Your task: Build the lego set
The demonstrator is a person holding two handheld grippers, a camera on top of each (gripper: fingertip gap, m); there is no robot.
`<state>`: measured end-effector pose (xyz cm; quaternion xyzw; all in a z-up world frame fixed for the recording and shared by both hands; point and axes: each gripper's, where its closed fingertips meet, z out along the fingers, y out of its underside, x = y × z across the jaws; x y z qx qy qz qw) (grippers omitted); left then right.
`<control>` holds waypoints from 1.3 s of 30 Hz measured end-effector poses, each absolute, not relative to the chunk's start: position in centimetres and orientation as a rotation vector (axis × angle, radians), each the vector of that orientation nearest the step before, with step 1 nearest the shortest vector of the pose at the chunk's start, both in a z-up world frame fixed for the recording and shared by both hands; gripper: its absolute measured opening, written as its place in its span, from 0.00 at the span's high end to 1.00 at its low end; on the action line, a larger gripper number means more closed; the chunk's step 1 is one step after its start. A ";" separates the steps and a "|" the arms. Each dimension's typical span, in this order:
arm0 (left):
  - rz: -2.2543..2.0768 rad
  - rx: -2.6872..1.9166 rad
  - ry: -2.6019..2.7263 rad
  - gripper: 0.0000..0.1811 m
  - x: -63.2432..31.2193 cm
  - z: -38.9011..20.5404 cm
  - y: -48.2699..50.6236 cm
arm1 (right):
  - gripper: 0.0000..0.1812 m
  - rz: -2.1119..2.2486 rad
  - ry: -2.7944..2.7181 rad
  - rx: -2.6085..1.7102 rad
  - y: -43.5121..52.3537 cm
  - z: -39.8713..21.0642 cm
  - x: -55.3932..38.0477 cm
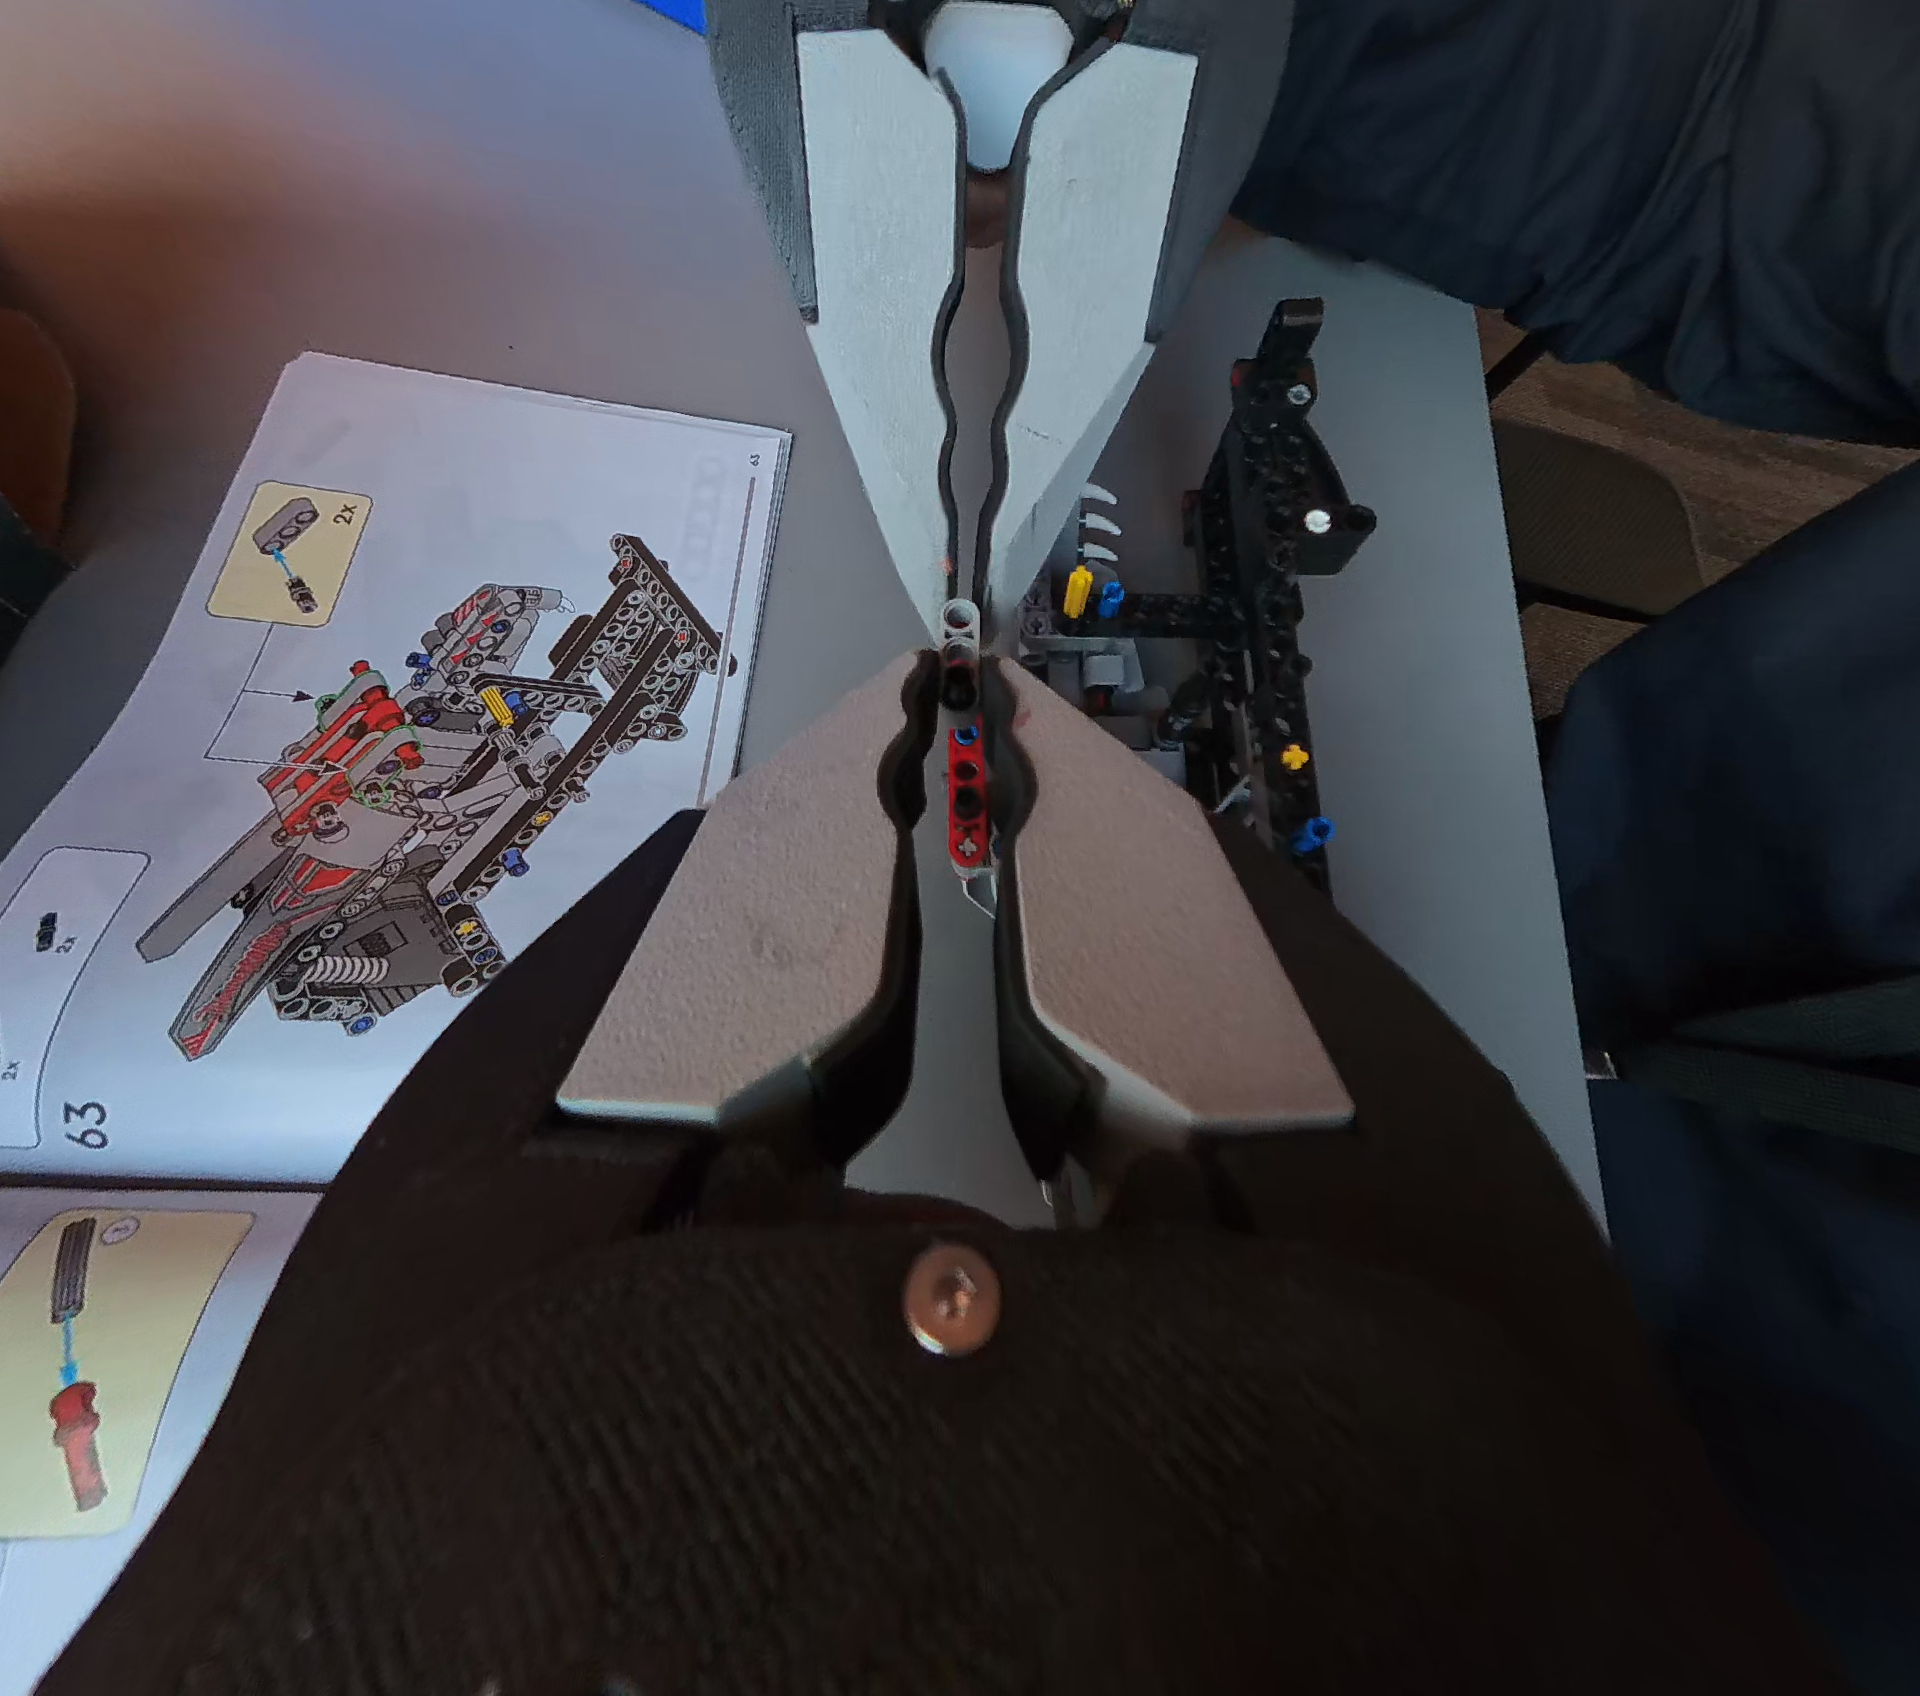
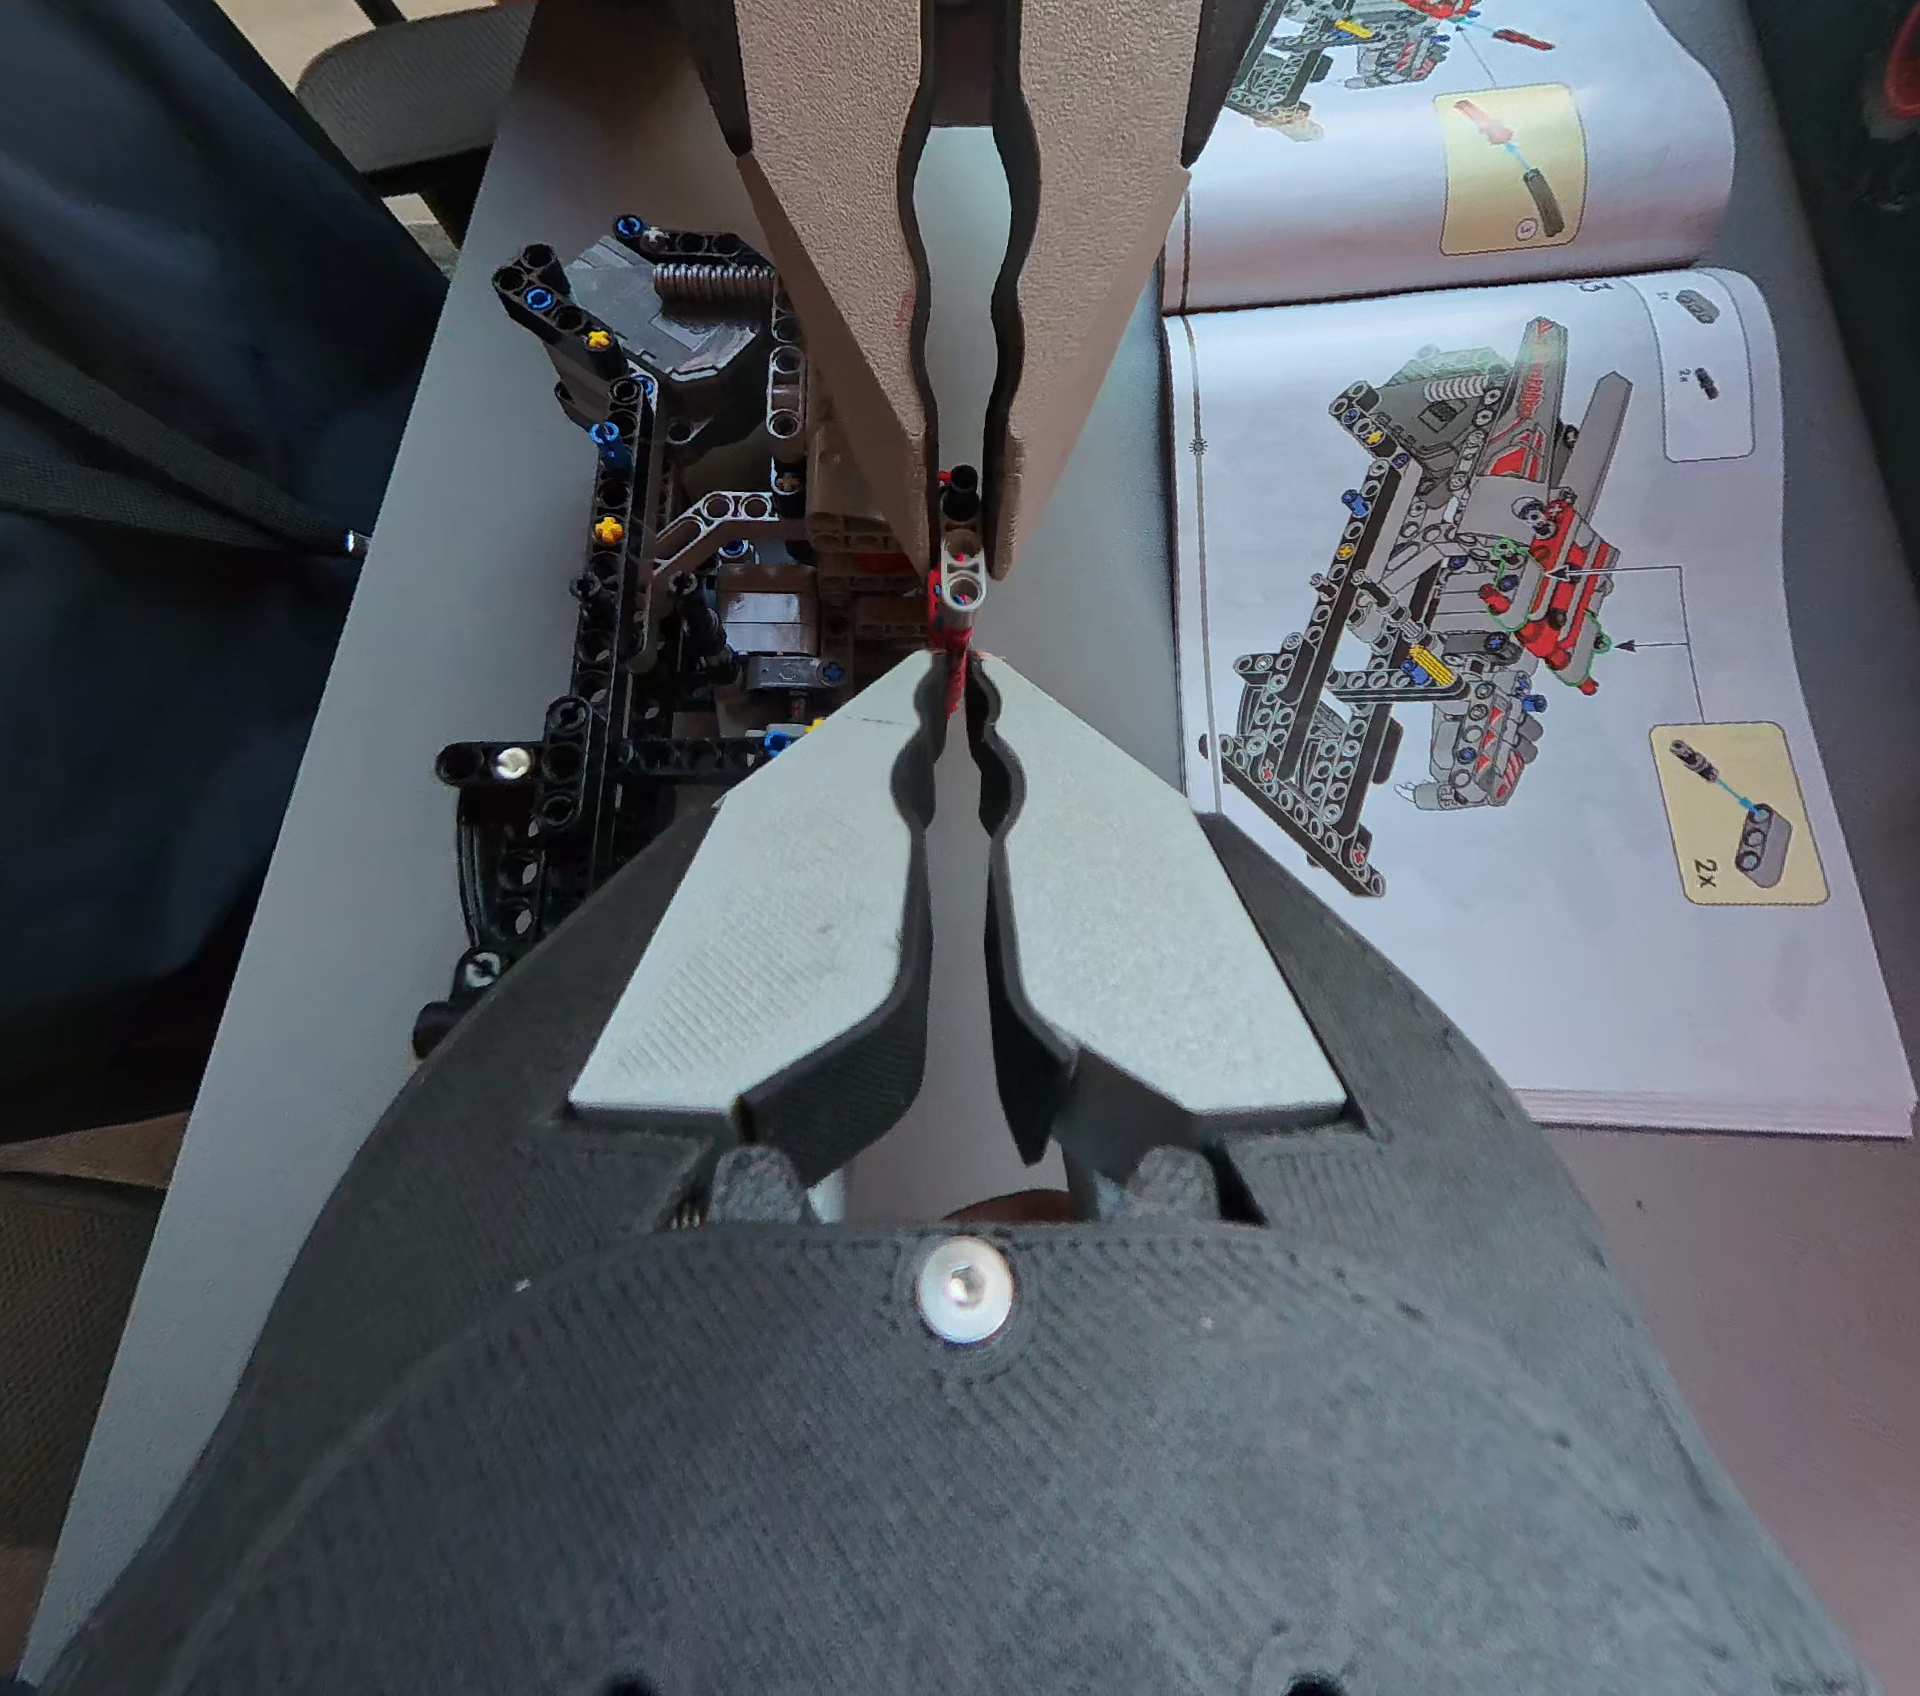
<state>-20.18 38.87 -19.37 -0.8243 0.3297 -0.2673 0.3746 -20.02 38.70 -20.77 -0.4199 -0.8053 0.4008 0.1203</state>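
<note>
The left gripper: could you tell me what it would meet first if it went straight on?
The small grey piece at its tips, then almost at once the right gripper facing it.

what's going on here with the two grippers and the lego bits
A person is building a lego set with two handheld grippers, tip to tip above the table. The left gripper is shut on a red beam with a black pin at its end. The right gripper pinches a small grey connector that meets the pin. The half-built model lies beside them, the open manual on the other side.
</note>
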 end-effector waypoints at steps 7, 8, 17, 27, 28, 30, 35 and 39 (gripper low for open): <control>-0.685 -2.106 0.846 0.98 -20.1 -19.3 38.9 | 0.95 1.200 -2.288 -1.226 39.3 -19.3 -19.9; -0.684 -2.107 0.847 0.98 -20.1 -19.3 38.9 | 0.96 1.233 -2.274 -1.222 39.2 -18.8 -19.9; -0.676 -2.114 0.855 0.98 -20.0 -19.4 38.9 | 0.98 1.189 -2.296 -1.205 38.6 -19.6 -20.5; -0.680 -2.118 0.851 0.98 -20.1 -19.4 39.0 | 0.98 1.172 -2.284 -1.186 38.9 -19.3 -20.5; -0.682 -2.118 0.850 0.98 -20.1 -19.5 39.0 | 0.99 1.167 -2.286 -1.181 38.9 -19.3 -20.5; -0.692 -2.121 0.838 0.98 -20.1 -19.4 39.0 | 0.99 1.161 -2.286 -1.180 38.9 -19.2 -20.5; -0.730 -2.102 0.820 0.98 -20.0 -19.1 38.9 | 0.99 1.207 -2.285 -1.199 38.8 -19.0 -20.4; -0.692 -2.117 0.838 0.98 -20.0 -19.6 38.9 | 0.99 1.164 -2.300 -1.205 38.9 -19.4 -20.4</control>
